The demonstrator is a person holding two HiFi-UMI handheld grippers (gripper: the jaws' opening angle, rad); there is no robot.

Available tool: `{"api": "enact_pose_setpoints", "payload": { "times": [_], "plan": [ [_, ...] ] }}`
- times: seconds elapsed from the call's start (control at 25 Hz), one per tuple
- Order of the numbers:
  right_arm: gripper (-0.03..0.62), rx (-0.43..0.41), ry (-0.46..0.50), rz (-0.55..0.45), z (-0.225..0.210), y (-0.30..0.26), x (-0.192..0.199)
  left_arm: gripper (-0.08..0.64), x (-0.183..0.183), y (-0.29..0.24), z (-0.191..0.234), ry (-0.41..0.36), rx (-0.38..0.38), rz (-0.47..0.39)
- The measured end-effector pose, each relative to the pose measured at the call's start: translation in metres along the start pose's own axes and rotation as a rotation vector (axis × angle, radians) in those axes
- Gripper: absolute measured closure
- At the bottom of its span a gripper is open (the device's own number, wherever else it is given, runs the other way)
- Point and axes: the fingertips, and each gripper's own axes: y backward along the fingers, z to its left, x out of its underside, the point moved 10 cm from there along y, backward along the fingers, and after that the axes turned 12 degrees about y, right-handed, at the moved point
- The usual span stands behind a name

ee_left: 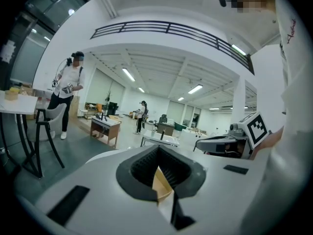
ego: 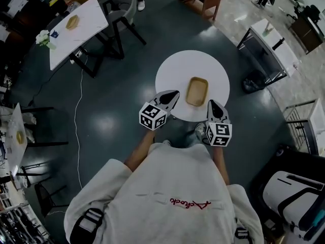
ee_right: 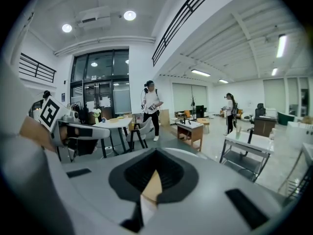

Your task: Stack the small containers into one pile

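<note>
A stack of tan wooden containers (ego: 196,91) rests on the round white table (ego: 172,72), a little right of its middle. My left gripper (ego: 175,93) hovers at the table's near left edge, just left of the containers, shut and empty. My right gripper (ego: 210,102) is at the near right edge, also shut with nothing in it. In the left gripper view only a tan sliver of the containers (ee_left: 161,182) shows past the closed jaws, and the right gripper (ee_left: 225,142) is at the right. The right gripper view shows a similar sliver (ee_right: 151,185) and the left gripper (ee_right: 73,131).
A white rectangular table (ego: 76,32) with chairs stands at the far left, and a cable (ego: 77,116) runs over the dark floor. A white trolley (ego: 269,50) stands at the right. People stand by a wooden desk (ee_right: 190,129) in the distance.
</note>
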Motion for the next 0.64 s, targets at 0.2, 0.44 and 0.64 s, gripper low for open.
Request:
{"api": "enact_pose_setpoints", "payload": {
  "times": [0.2, 0.44, 0.64],
  "plan": [
    [0.572, 0.015, 0.008, -0.003, -0.0003, 0.0048, 0.0006, 0.549, 0.0019, -0.0015, -0.0042, -0.004, 0.011, -0.001],
    [0.572, 0.013, 0.013, -0.004, 0.002, 0.0084, 0.0016, 0.549, 0.0028, -0.0013, -0.0093, -0.009, 0.017, -0.001],
    [0.572, 0.013, 0.009, -0.005, 0.0065, 0.0102, 0.0009, 0.549, 0.0013, 0.0022, -0.0104, -0.011, 0.021, -0.006]
  ]
}}
